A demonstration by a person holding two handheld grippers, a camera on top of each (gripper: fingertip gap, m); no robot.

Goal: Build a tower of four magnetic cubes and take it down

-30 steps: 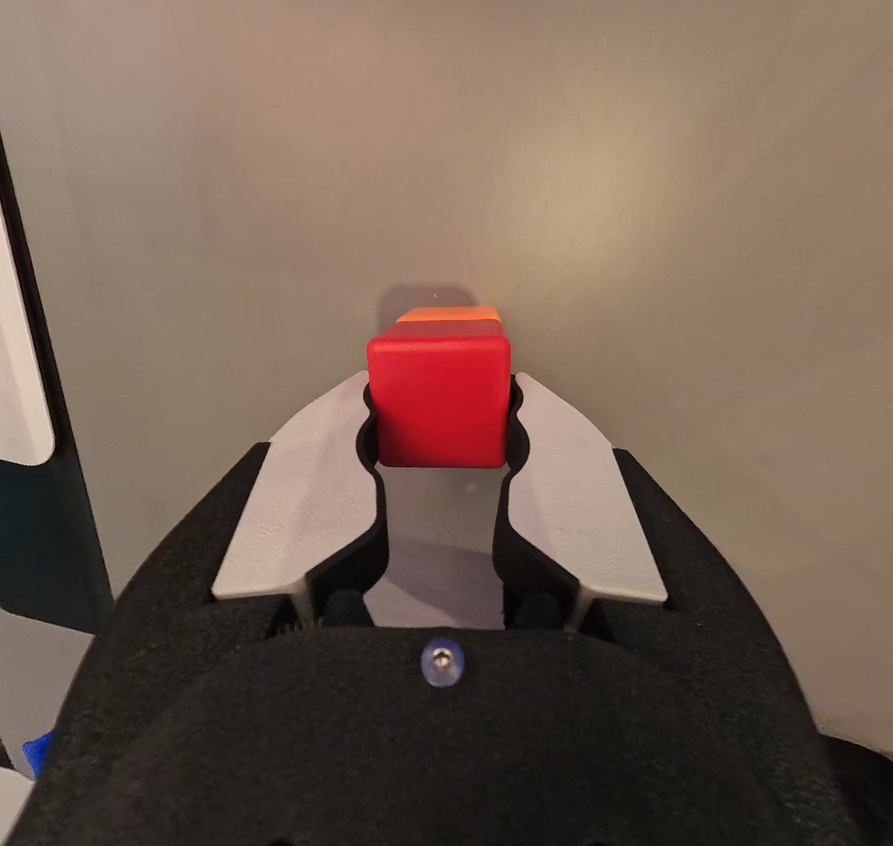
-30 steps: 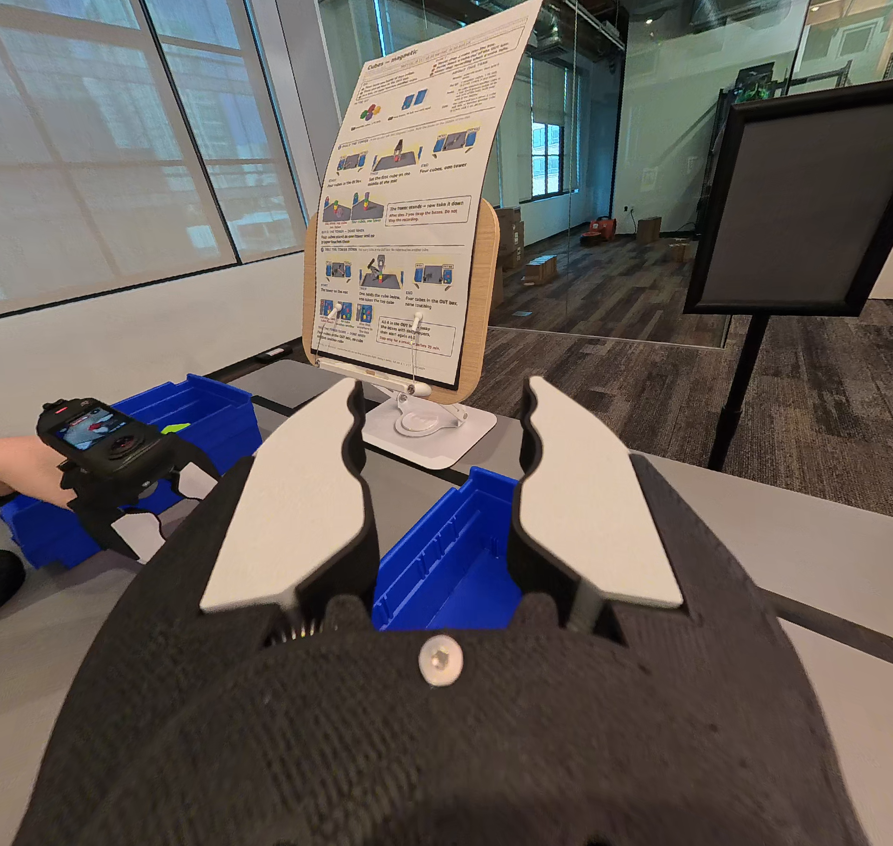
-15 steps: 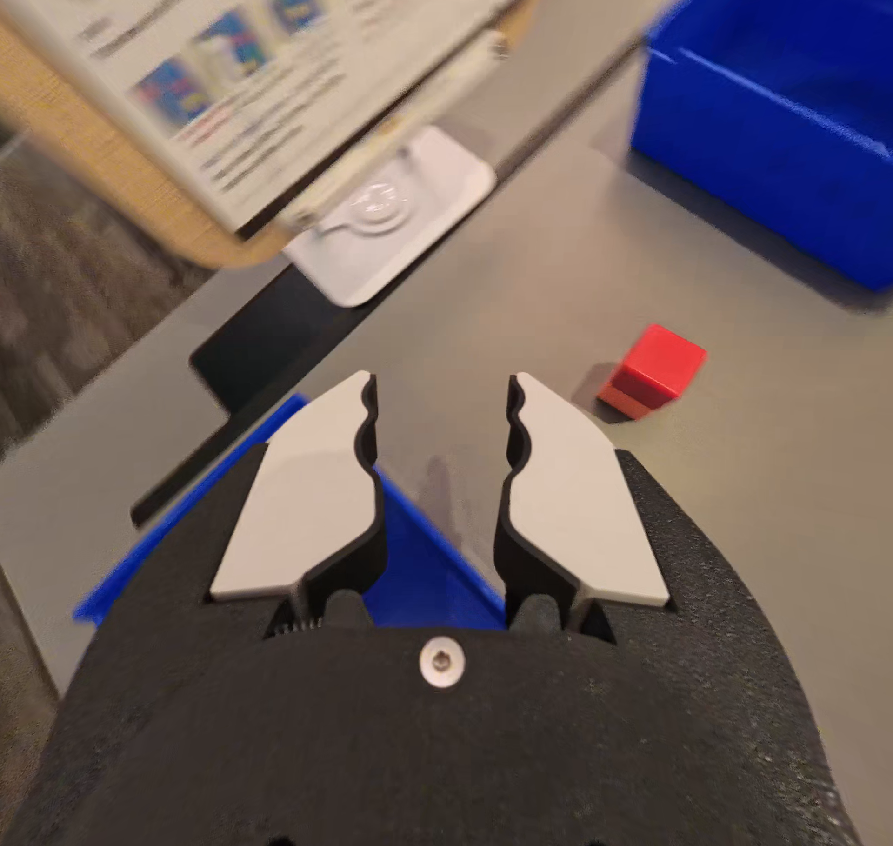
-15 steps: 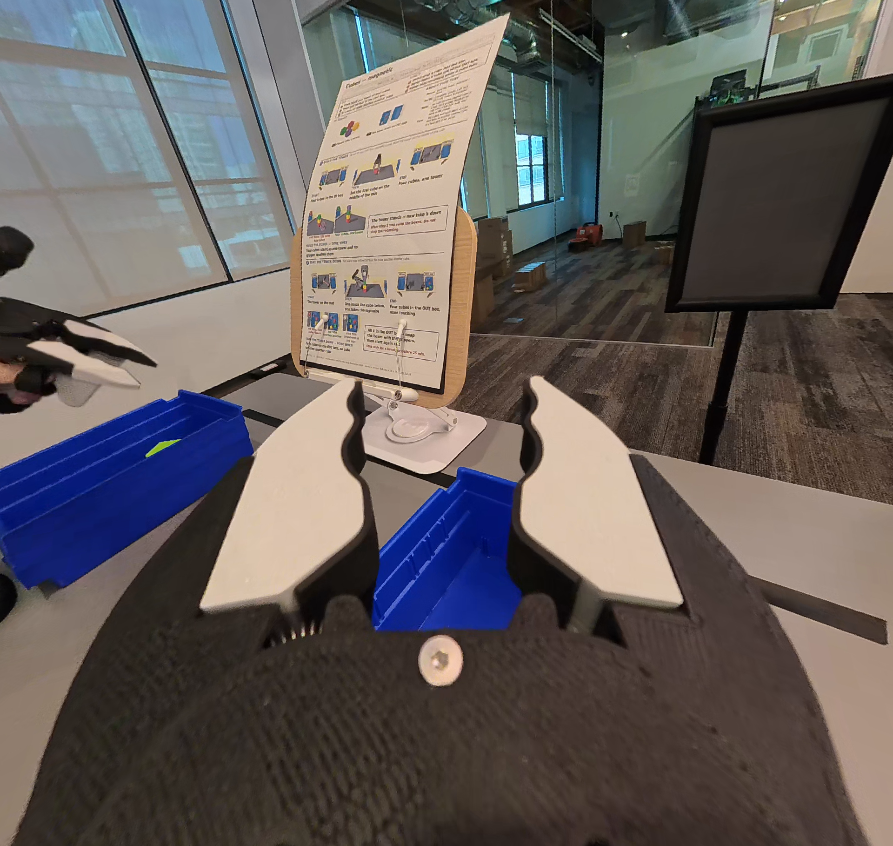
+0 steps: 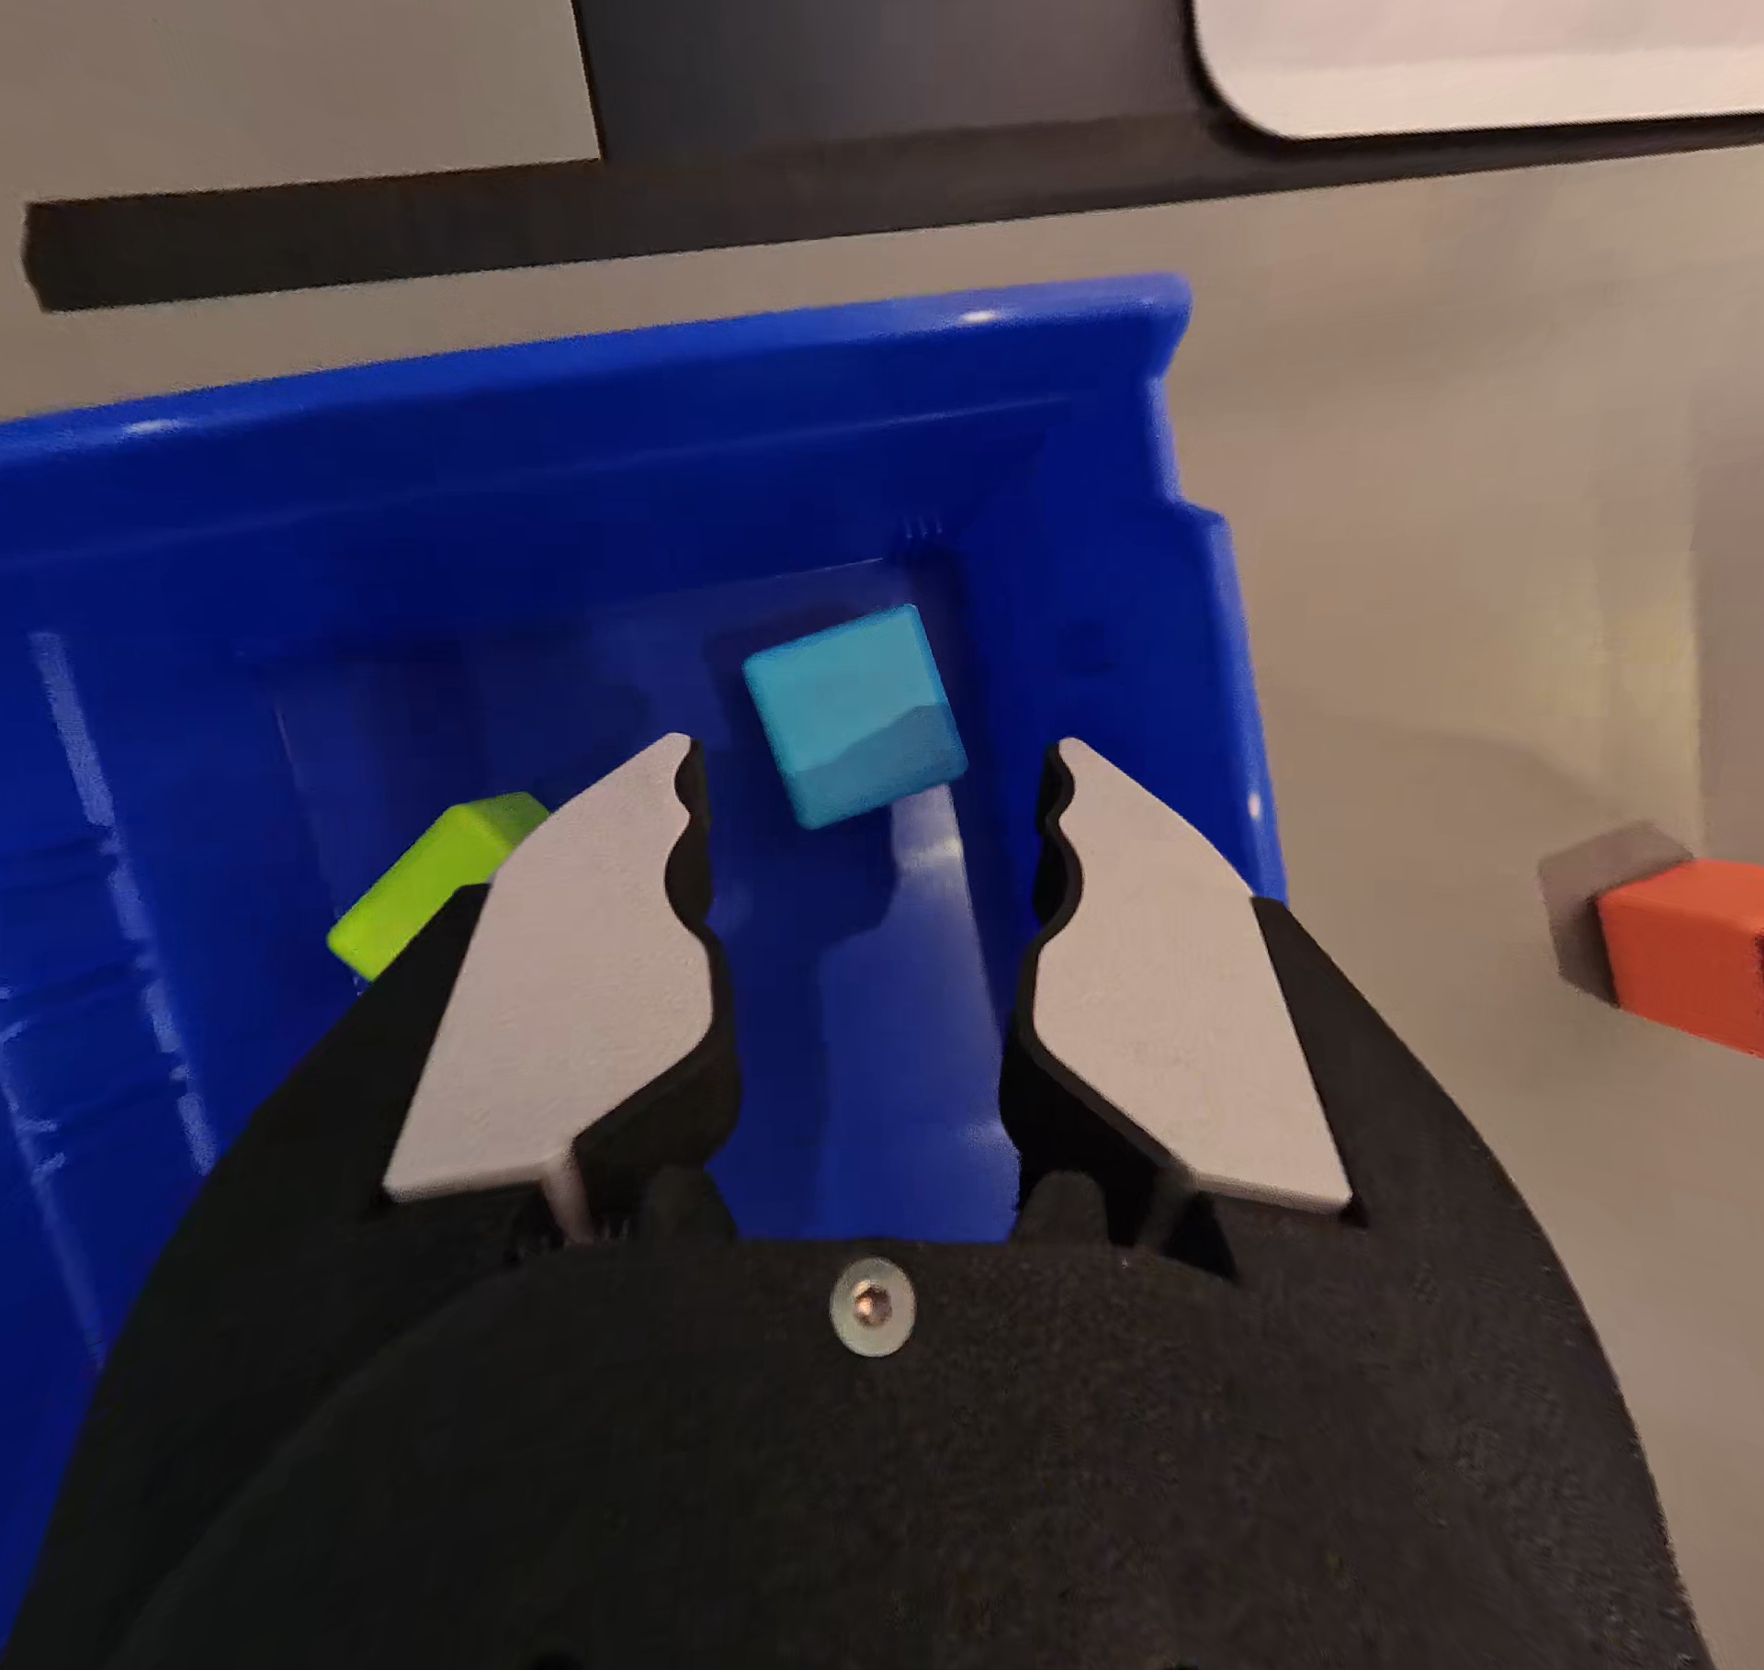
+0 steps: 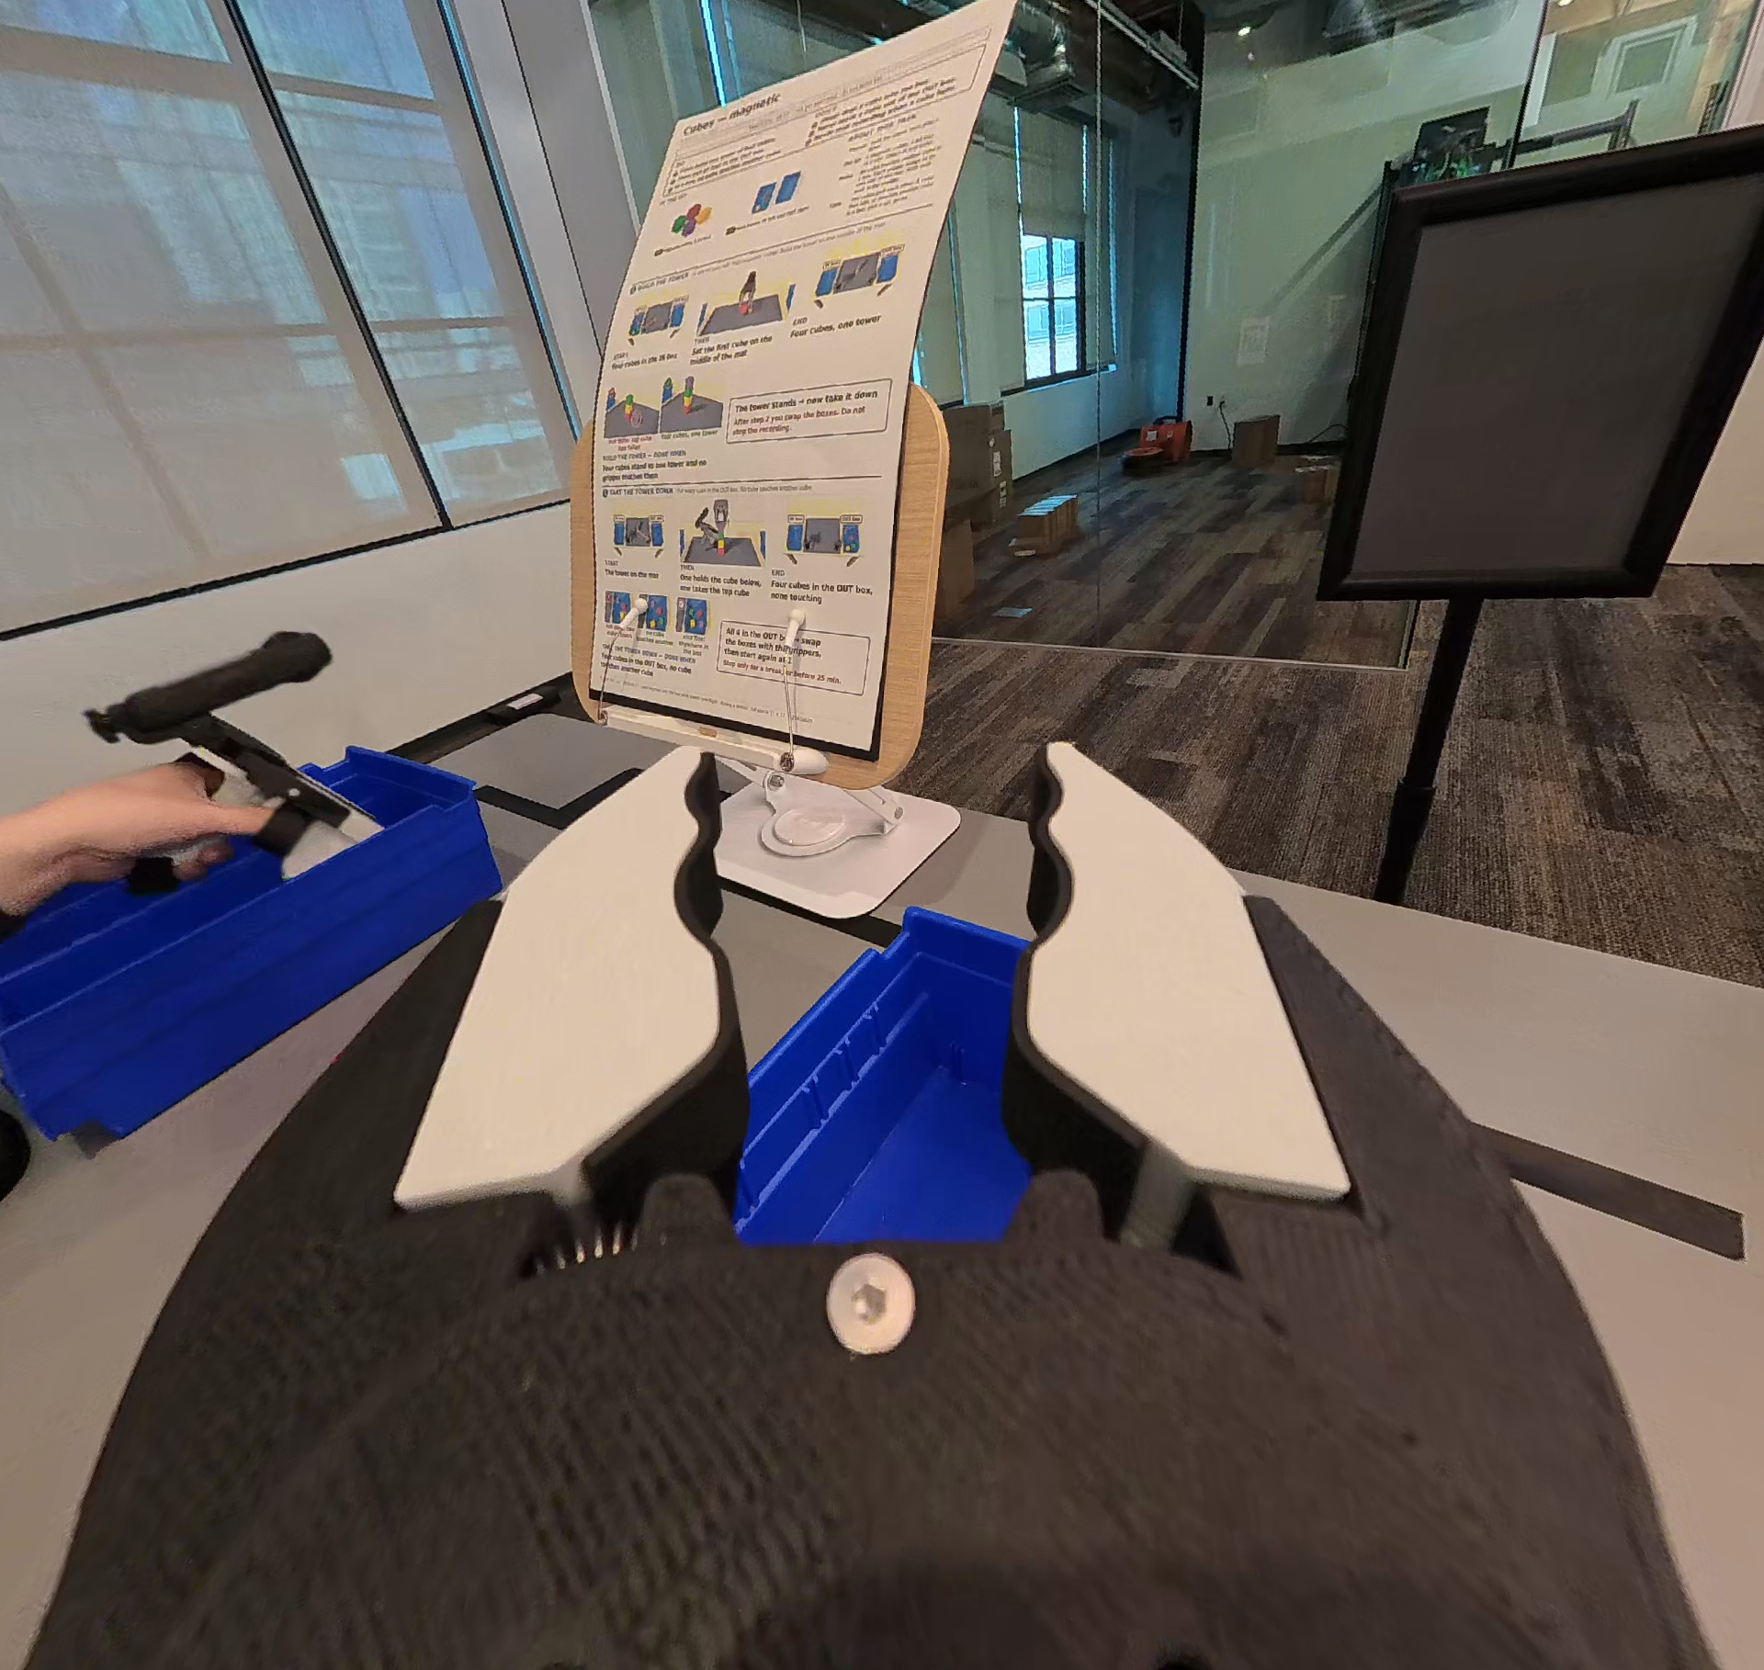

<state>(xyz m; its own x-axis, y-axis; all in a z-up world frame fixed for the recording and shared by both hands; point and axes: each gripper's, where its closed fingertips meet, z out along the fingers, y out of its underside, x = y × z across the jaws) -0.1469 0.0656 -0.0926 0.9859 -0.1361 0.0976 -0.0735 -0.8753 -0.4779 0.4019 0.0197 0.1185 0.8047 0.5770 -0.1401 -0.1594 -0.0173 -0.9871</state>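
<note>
Left tool (image 5: pixel 871 751): jaws apart, empty, held over the left bin (image 5: pixel 592 441), pointing down into it. Blue cube (image 5: pixel 852 713) lies on the bin floor just beyond the fingertips, roughly in line with the gap, turned askew to the jaws. Green cube (image 5: pixel 430 875) lies well to the left of it in the same bin, partly hidden behind the left finger. Red cube (image 5: pixel 1680 951) stands on the worktop (image 5: pixel 1480 574) outside the bin's right wall, cut by the frame edge; whether anything is stacked on it cannot be told.

Step judged in hand: fetching the next cube, most likely the blue one. To do it well, the wrist should be turned until the pads face two opposite flat sides, not corners; the tool lowered so the cube sits deep between the pads, then closed squarely. Magnetic pull toward the green cube is judged slight, the two being well apart.

Room: the bin's right wall stands close beside the blue cube, so little clearance is left for the right finger; the far wall is nearer still. A straight lift before moving toward the red cube is advised.

Right tool (image 6: pixel 871 765): jaws apart, empty, held over the near end of a second bin (image 6: pixel 859 1099), which looks empty where seen. Beyond, a stand with an instruction sheet (image 6: pixel 783 383) sits at the worktop's far edge.
</note>
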